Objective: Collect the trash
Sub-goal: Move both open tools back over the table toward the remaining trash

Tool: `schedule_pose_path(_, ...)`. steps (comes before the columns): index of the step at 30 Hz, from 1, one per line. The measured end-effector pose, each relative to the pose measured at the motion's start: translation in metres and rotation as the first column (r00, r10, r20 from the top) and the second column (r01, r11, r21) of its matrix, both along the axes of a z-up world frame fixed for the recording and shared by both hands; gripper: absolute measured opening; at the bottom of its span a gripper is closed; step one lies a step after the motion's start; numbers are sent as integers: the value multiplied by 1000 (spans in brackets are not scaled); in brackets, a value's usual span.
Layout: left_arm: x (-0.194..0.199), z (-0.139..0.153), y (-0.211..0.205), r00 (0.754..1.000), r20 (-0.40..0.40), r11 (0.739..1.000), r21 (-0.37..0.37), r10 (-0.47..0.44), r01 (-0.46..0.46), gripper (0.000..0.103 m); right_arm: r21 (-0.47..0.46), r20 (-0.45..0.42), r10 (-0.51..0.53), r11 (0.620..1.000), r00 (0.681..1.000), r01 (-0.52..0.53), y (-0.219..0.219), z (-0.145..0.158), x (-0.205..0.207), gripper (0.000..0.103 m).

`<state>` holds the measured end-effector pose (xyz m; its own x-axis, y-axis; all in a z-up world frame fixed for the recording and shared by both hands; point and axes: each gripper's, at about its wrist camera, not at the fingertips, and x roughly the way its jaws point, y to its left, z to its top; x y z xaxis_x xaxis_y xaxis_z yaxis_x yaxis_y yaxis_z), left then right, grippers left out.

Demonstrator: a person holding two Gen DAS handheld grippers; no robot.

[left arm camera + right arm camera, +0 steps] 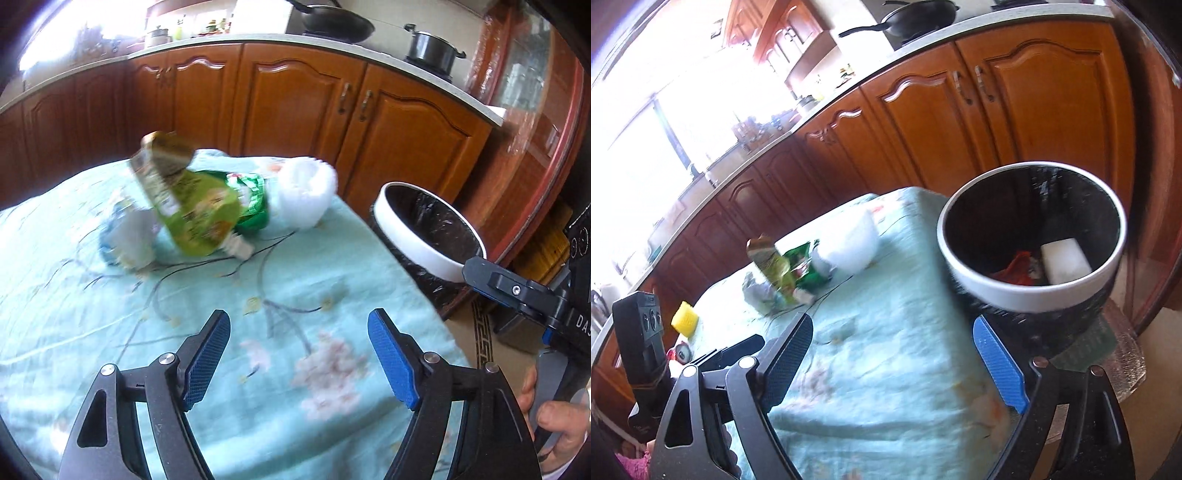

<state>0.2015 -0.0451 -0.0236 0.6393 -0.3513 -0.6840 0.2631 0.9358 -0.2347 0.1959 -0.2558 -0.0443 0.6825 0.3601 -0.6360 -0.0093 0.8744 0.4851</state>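
Wooden kitchen cupboards stand behind the tabletop (pixel 332 295). Both tongs, left (pixel 298 354) and right (pixel 892 363), are wide open and hold nothing. The trash pile (pixel 199 206) lies far ahead, left of the bin (pixel 1032 236); the left tongs look nearer.

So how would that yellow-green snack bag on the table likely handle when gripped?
The yellow-green snack bag looks thin and creased, so it is probably floppy and light. Its glossy film may slip, and it leans on other wrappers, so it could drag them along.

Open-fingered right gripper (pixel 892 354) beside bin (pixel 1030 291)
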Motion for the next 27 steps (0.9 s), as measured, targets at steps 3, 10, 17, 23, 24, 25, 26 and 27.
schedule_pose_path(3,-8,2,19,999,-8,999,-8,38,-38,77,27,-1,35,999,999,-35,17,-4,0,90)
schedule_pose_path(10,-15,3,58,993,-30,993,-27,118,-119,77,47,8,56,997,998,-56,47,-14,9,90)
schedule_pose_path(17,3,-1,78,984,-39,985,-18,172,-173,77,30,1,85,996,996,-85,74,-16,27,90)
schedule_pose_path(23,28,5,93,977,-24,977,-17,210,-211,77,6,-5,114,993,993,-114,94,-15,52,67)
schedule_pose_path(24,33,6,93,975,-20,975,-16,219,-219,77,13,-6,118,993,993,-118,96,-15,57,61)
schedule_pose_path(25,38,8,95,974,-14,974,-16,225,-225,77,15,-8,118,993,993,-118,99,-15,63,58)
schedule_pose_path(26,43,10,95,973,-9,973,-14,230,-230,77,15,-9,117,993,993,-117,101,-15,69,54)
schedule_pose_path(27,49,11,95,972,-6,972,-9,234,-234,77,17,-9,116,993,993,-116,103,-15,76,53)
